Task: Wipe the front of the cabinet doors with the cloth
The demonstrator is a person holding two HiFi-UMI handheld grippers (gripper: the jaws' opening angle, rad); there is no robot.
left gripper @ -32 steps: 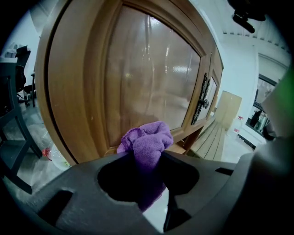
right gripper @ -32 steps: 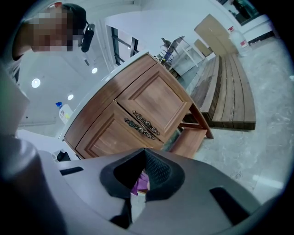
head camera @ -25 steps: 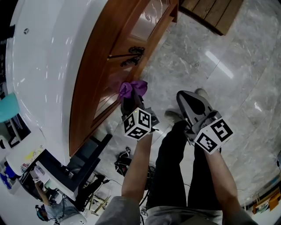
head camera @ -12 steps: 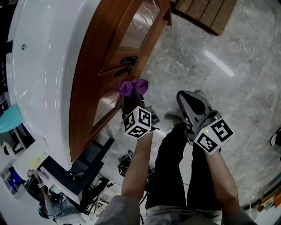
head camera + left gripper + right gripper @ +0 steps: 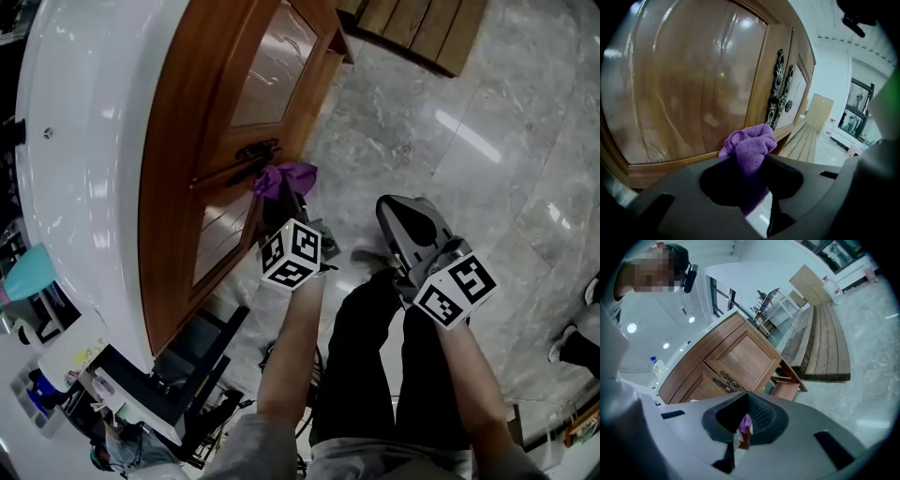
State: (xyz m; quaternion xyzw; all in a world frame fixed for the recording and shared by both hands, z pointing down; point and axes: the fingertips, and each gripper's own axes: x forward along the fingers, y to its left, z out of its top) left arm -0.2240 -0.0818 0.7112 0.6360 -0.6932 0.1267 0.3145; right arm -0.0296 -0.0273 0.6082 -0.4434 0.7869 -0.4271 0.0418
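Left tool [image 5: 280, 208]: pinching the purple cloth [image 5: 284, 177].
Cloth: bunched end points forward at the cabinet door [image 5: 202, 112], beside the handles [image 5: 251, 157].
Right tool [image 5: 401, 208]: closed, empty.

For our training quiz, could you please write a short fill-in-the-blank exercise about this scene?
1. The cloth clamped in the left gripper is ____ in colour.
2. The right gripper has its jaws shut on ____.
3. The cabinet doors are made of ____.
4. The cloth is close to the doors' dark, ornate ____.
Missing words: purple; nothing; wood; handles.
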